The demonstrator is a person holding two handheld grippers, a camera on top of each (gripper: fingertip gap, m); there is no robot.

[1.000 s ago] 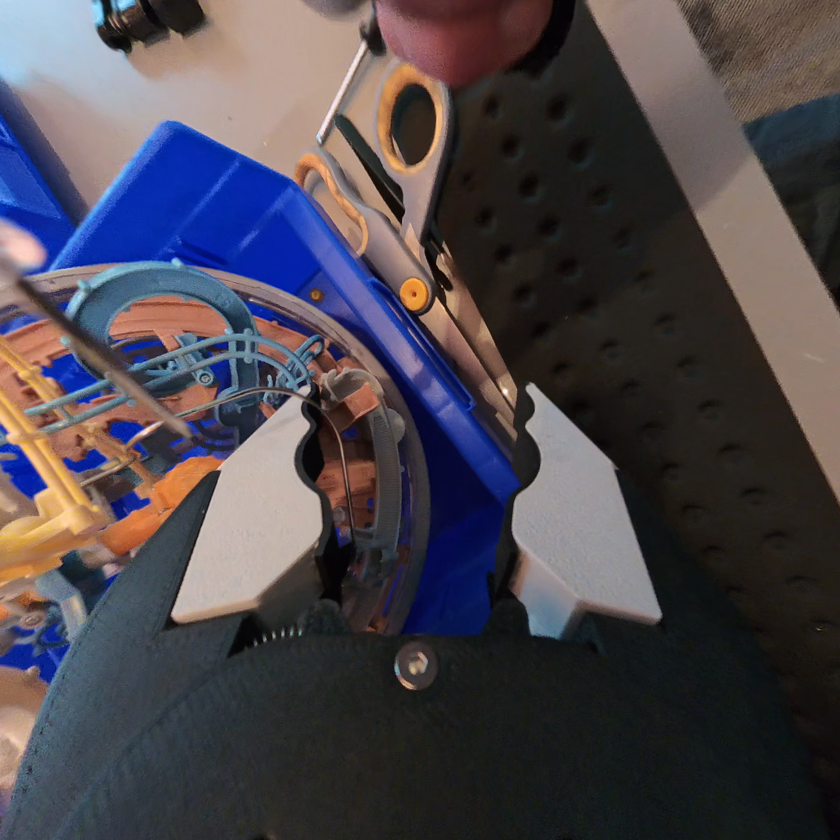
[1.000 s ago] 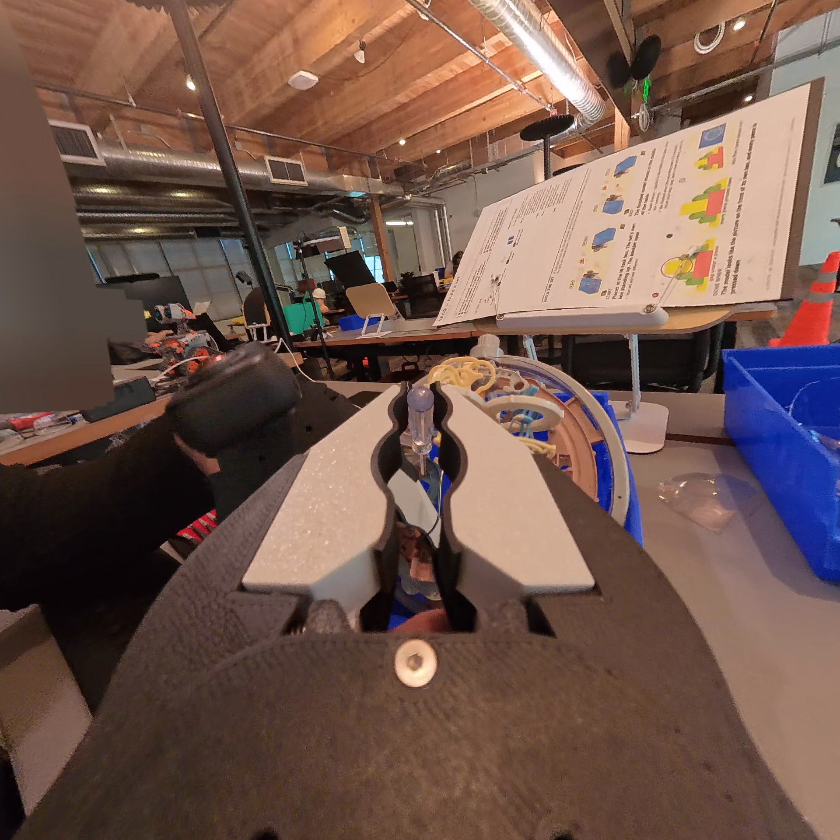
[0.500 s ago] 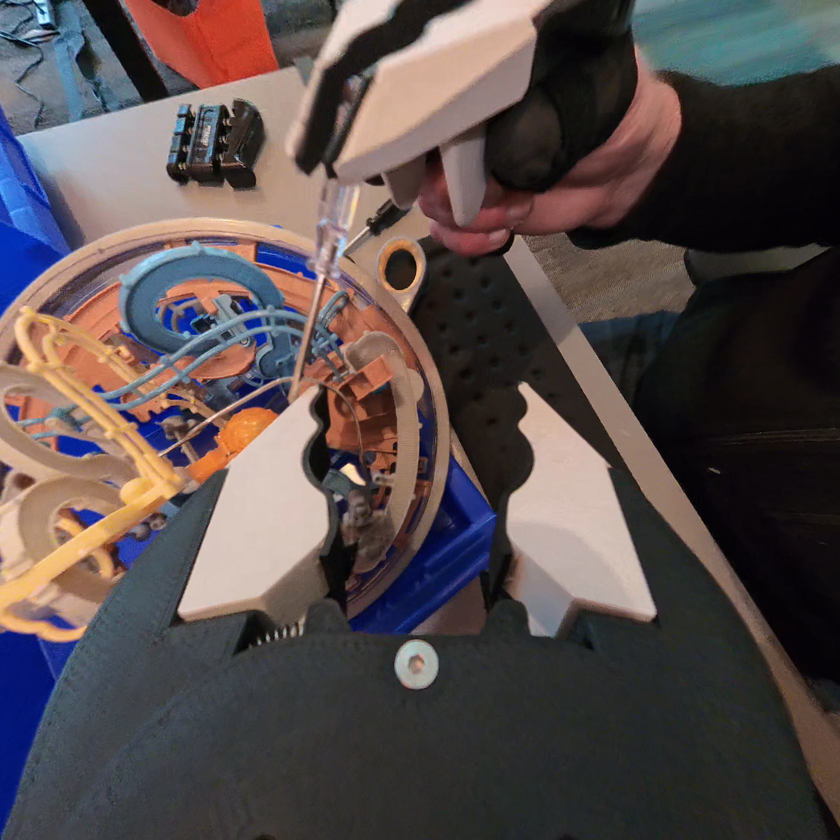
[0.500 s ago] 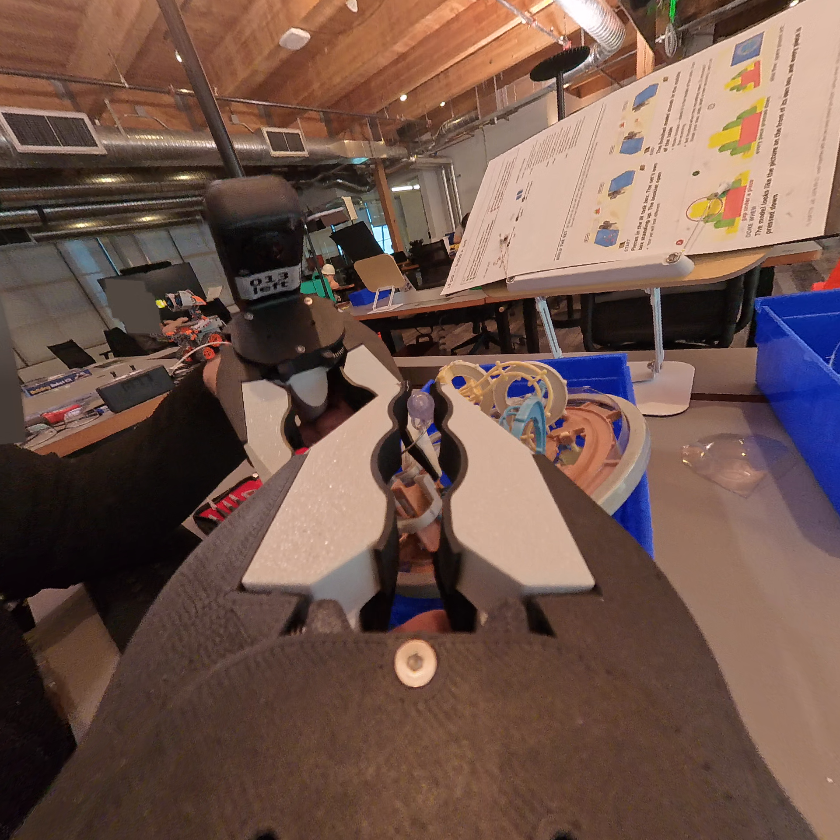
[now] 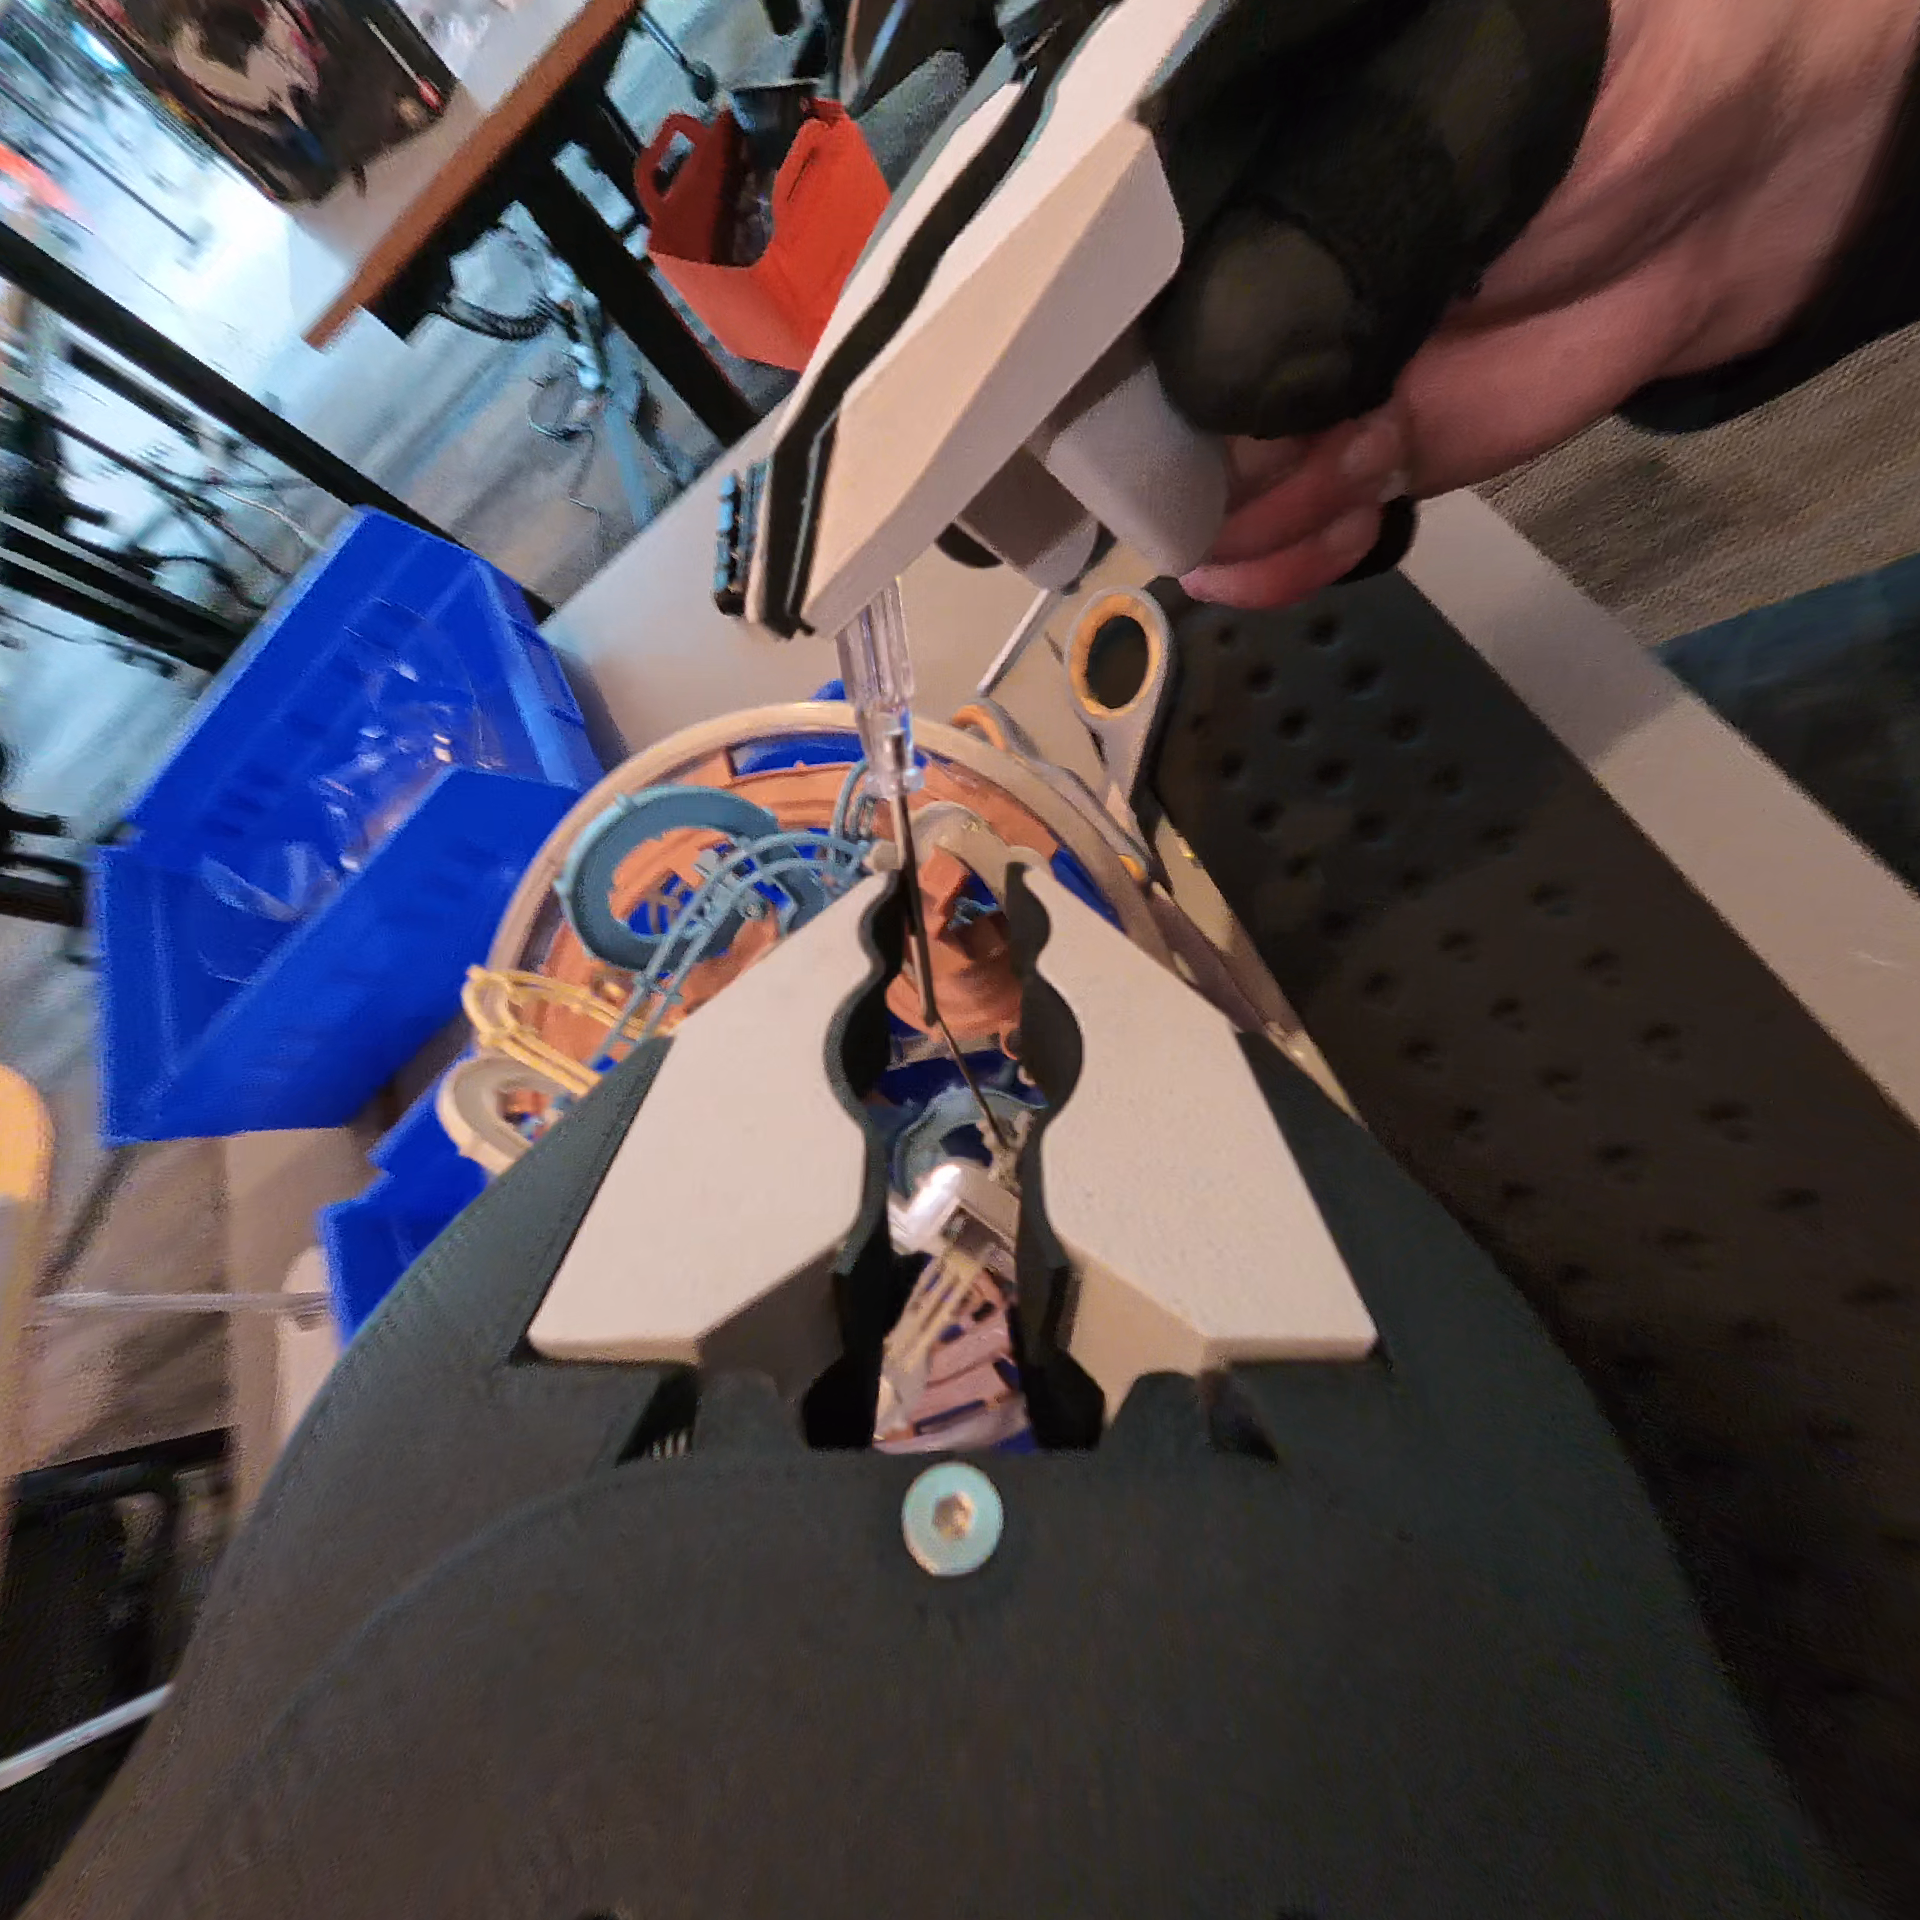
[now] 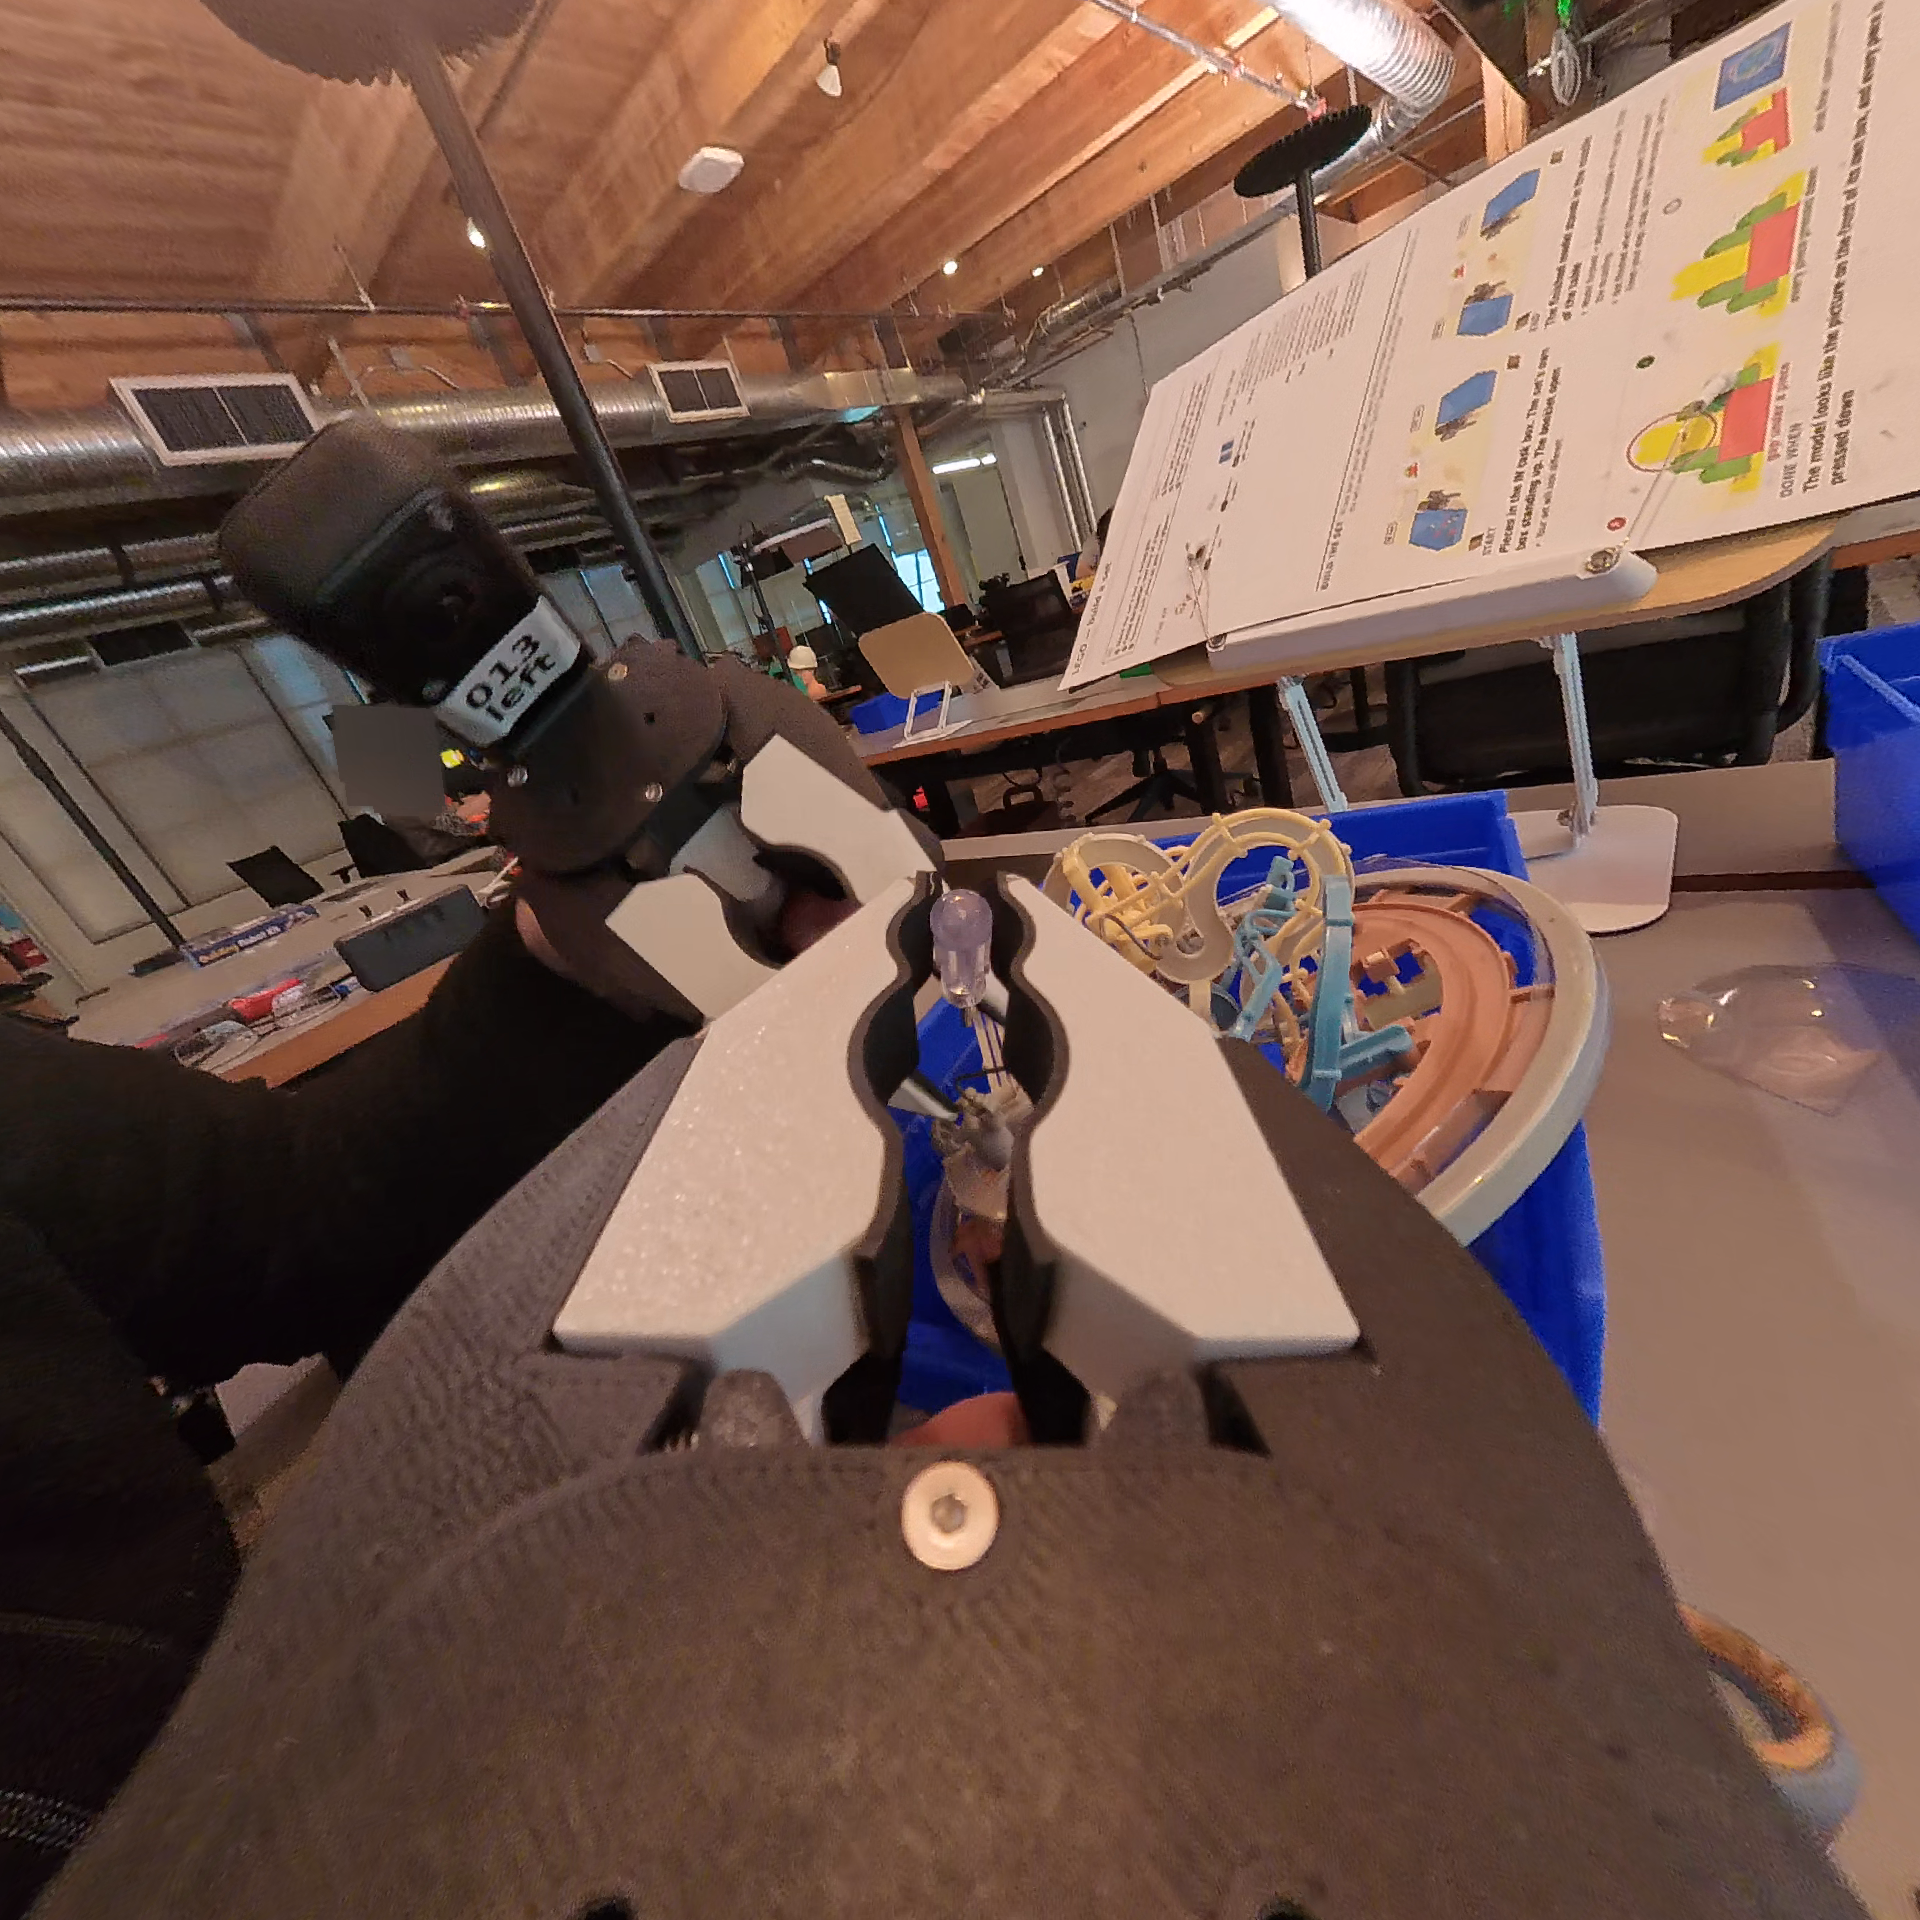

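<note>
A round maze toy (image 5: 665, 862) with blue, brown and yellow tracks sits on a blue bin (image 6: 1538, 1247). It also shows in the right wrist view (image 6: 1455, 997). My left gripper (image 5: 951, 883) has its jaws drawn close, with a narrow gap, around an inner part of the toy. My right gripper (image 6: 961, 894) is shut on a small screwdriver with a clear handle (image 6: 961, 940). In the left wrist view the right gripper (image 5: 800, 613) points the screwdriver (image 5: 878, 696) down, and its thin shaft runs between my left fingers. The left gripper (image 6: 790, 821) shows just left of the toy.
Grey and orange scissors (image 5: 1117, 665) lie beside a black perforated mat (image 5: 1558, 987) near the table edge. Blue bins stand at the left (image 5: 312, 831) and far right (image 6: 1870, 748). A sheet on a white stand (image 6: 1507, 416) and a clear plastic shell (image 6: 1808, 1029) stand behind the toy. Across from one pair of fingers to the other is roughly 6 centimeters.
My left gripper's jaws have gone from wide apart to nearly together, and it has tilted up. The right gripper has brought the screwdriver over the toy, between my left fingers.
</note>
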